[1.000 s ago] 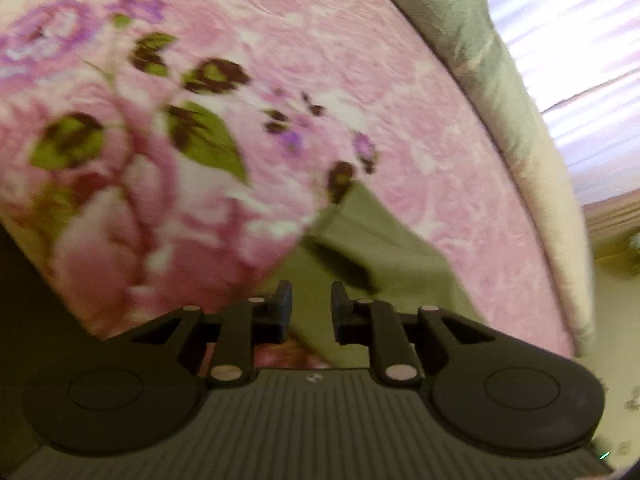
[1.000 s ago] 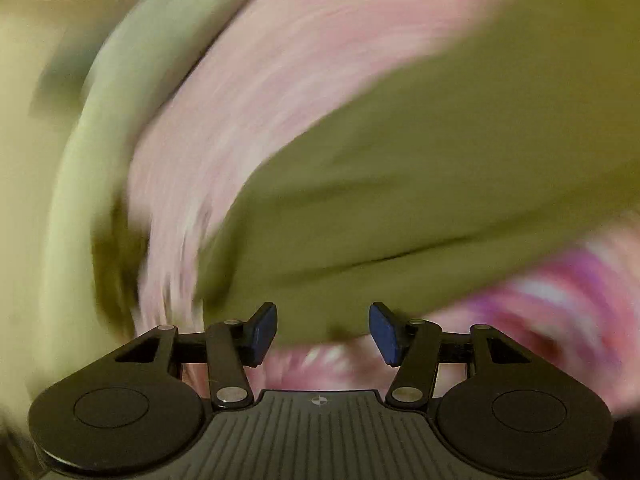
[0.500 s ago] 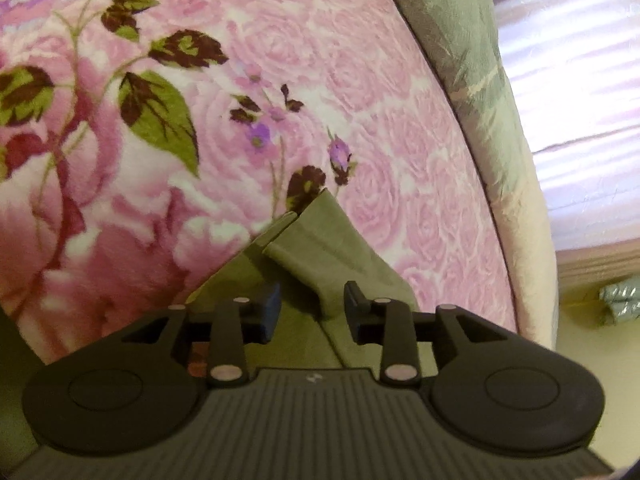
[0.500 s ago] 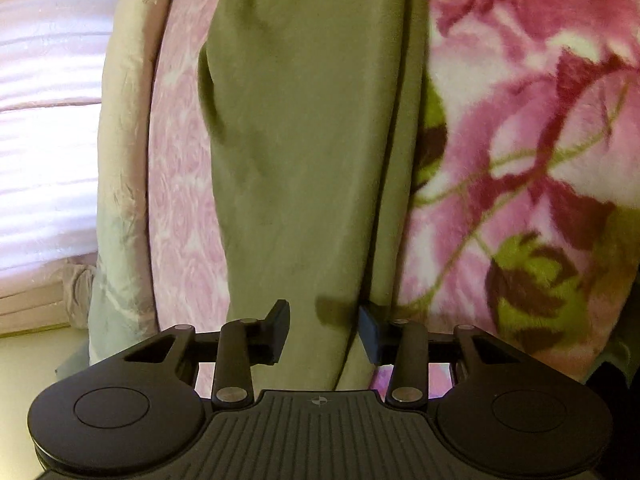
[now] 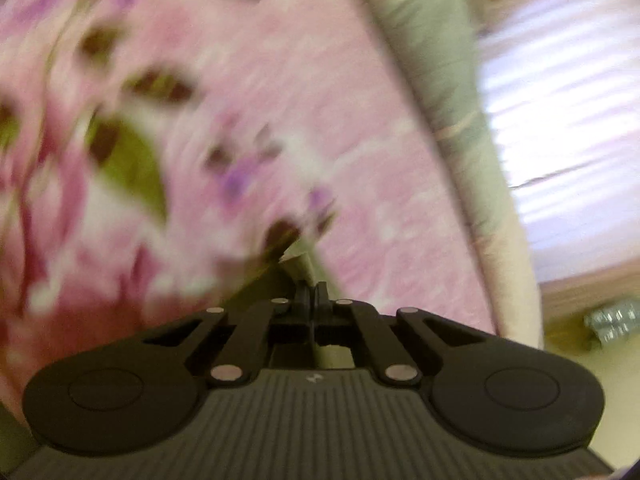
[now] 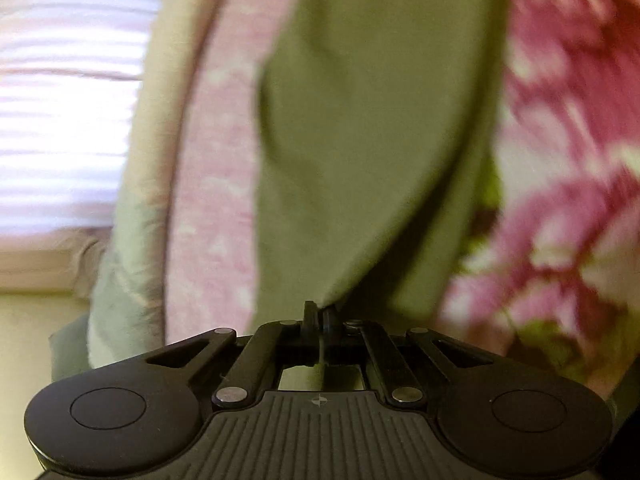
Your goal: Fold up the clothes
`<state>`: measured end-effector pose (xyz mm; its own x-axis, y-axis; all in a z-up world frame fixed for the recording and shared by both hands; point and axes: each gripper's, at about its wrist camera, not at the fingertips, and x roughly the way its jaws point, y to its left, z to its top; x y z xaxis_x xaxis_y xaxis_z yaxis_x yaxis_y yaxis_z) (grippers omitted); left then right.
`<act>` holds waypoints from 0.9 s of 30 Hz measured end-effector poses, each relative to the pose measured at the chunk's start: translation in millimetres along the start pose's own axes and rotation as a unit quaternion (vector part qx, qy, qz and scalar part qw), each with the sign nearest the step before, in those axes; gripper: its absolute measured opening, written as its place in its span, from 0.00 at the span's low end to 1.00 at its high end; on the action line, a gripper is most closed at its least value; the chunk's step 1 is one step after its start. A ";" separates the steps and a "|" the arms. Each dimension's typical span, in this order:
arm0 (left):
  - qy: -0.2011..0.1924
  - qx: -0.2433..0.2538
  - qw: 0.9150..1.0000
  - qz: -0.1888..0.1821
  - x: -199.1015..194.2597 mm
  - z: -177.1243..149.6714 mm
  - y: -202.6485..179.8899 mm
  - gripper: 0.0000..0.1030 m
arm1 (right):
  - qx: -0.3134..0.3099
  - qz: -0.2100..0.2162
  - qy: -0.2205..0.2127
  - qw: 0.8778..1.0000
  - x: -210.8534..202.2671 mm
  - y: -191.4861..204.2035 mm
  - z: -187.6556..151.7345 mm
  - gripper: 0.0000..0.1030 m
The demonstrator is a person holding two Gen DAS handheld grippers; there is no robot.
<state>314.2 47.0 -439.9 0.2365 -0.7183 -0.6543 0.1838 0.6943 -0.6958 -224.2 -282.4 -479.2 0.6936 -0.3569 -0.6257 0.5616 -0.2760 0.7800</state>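
Here the olive garment [image 6: 372,128] was spread on the floral bed [image 5: 360,128], soft and limp; corners were pinched by the clenched left claw [image 5: 311,294] and right claw [image 6: 320,312].

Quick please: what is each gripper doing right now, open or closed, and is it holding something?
Left gripper: closed, pinching a corner of the olive green garment.
Right gripper: closed, pinching an edge of the same garment.

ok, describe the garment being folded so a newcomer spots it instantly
Start at the bed's pink floral blanket. Lying along its pale-pink border is the olive-green garment, one end pinched in the right tool. It is the only plain, unpatterned cloth on the rose print.
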 end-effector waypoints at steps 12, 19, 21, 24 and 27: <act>0.027 0.113 0.992 0.056 -12.9 -25.6 14.2 0.00 | -0.004 -0.053 0.024 0.998 -2.0 -20.5 -4.4 0.00; 0.042 0.154 0.984 0.082 -3.3 -34.1 22.0 0.00 | -0.013 -0.068 0.029 0.997 -3.5 -22.2 -6.5 0.00; 0.046 0.167 0.980 0.094 4.0 -36.9 24.3 0.00 | -0.015 -0.084 0.032 0.996 2.7 -22.5 -8.8 0.00; 0.046 0.196 0.973 0.111 7.7 -38.7 17.9 0.05 | -0.021 -0.097 0.041 0.994 7.9 -21.3 -10.8 0.01; 0.039 0.207 0.967 0.144 1.2 -35.6 12.2 0.10 | -0.028 -0.095 0.055 0.994 1.7 -18.6 -8.4 0.19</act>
<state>282.8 53.1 -459.7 0.2644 -0.4820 -0.8353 0.4902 0.8131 -0.3140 -229.7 -270.3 -494.8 0.6159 -0.2026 -0.7613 0.7095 -0.2774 0.6478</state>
